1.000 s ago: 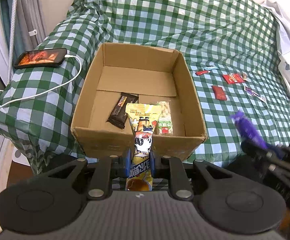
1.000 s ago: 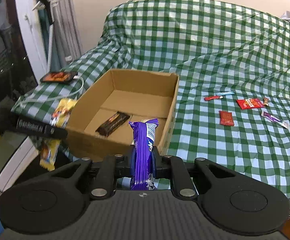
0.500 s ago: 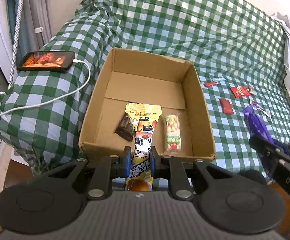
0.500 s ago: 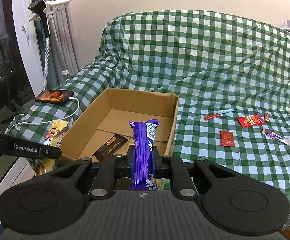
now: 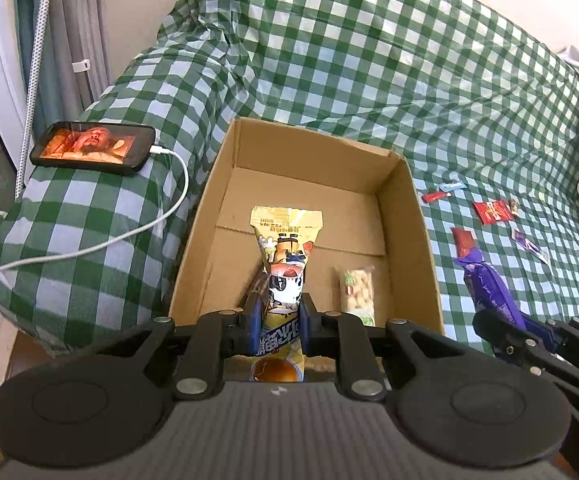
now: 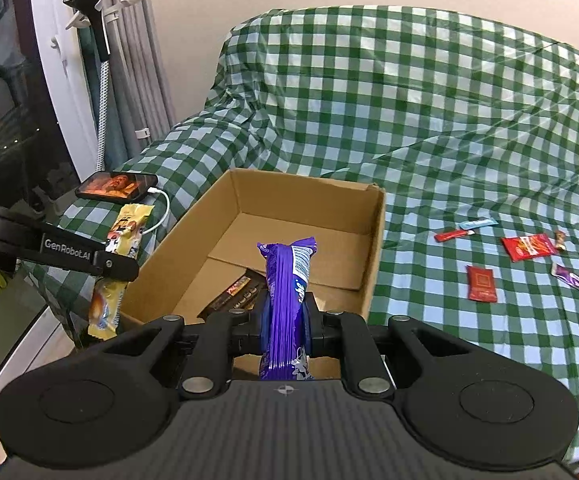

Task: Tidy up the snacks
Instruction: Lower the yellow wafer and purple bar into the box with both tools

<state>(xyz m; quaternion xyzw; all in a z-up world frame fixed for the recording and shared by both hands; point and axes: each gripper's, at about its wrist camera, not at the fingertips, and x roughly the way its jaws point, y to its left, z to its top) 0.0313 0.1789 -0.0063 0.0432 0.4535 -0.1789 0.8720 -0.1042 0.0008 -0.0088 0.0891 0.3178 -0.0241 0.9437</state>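
An open cardboard box (image 5: 417, 216) (image 6: 373, 248) sits on the green checked cloth. My left gripper (image 5: 279, 318) is shut on a yellow snack packet (image 5: 285, 256), held over the box's near wall. That packet (image 6: 123, 236) also shows at the left of the right wrist view. My right gripper (image 6: 287, 316) is shut on a purple wafer packet (image 6: 287, 280), near the box's front right corner; the same packet (image 5: 489, 284) appears at the right of the left wrist view. Inside the box lie a dark chocolate bar (image 6: 235, 294) and a peanut bar (image 5: 355, 288).
Several small loose snacks lie on the cloth right of the box: a red sachet (image 6: 481, 284), a red packet (image 6: 529, 246), a red and a blue stick (image 6: 465, 230), a purple sachet (image 6: 577, 282). A phone (image 5: 93, 148) on a white cable (image 5: 129, 236) rests left of the box.
Both grippers have moved forward toward the box with their packets; the box and the loose snacks look nearer and lower in both views. Both grips are unchanged.
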